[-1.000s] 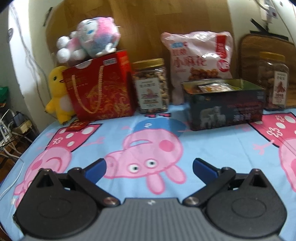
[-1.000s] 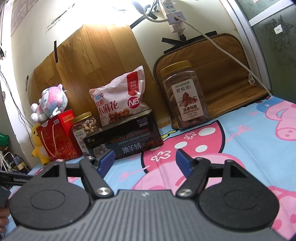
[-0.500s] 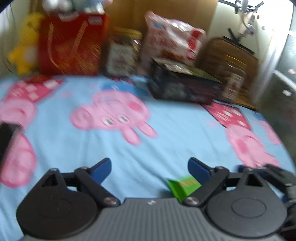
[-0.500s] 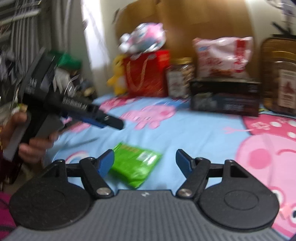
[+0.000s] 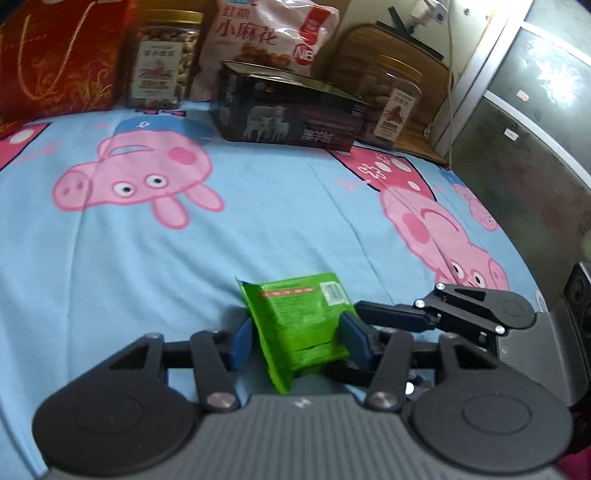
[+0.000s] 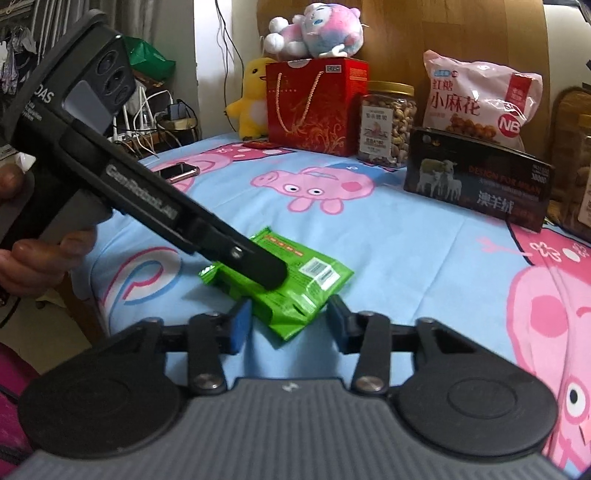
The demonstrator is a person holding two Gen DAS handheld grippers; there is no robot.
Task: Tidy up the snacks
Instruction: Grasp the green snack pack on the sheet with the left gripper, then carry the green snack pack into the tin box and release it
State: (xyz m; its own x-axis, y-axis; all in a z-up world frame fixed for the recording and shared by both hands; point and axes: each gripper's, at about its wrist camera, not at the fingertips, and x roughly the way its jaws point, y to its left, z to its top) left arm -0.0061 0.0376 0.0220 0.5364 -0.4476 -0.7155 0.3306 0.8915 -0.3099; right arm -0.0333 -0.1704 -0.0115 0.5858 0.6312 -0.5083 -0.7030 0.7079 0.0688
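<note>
A green snack packet (image 5: 303, 325) lies flat on the blue cartoon-pig sheet (image 5: 258, 229) near its front edge; it also shows in the right wrist view (image 6: 295, 284). My left gripper (image 5: 297, 341) is open with the packet between its blue pads, jaws not closed on it. My right gripper (image 6: 286, 323) is open just in front of the packet's near corner. The right gripper (image 5: 373, 317) reaches in from the right in the left wrist view. The left gripper (image 6: 266, 275) lies across the packet in the right wrist view.
At the back stand a black open tin box (image 6: 476, 181), a pink snack bag (image 6: 476, 103), a nut jar (image 6: 388, 125), a red gift bag (image 6: 314, 107), plush toys (image 6: 314, 33) and another jar (image 5: 391, 107). A phone (image 6: 179, 171) lies at left. A cabinet (image 5: 535, 129) stands at right.
Both grippers swung down from facing the back row to the front of the bed. They have closed in on the green packet, and the left jaws have narrowed around it.
</note>
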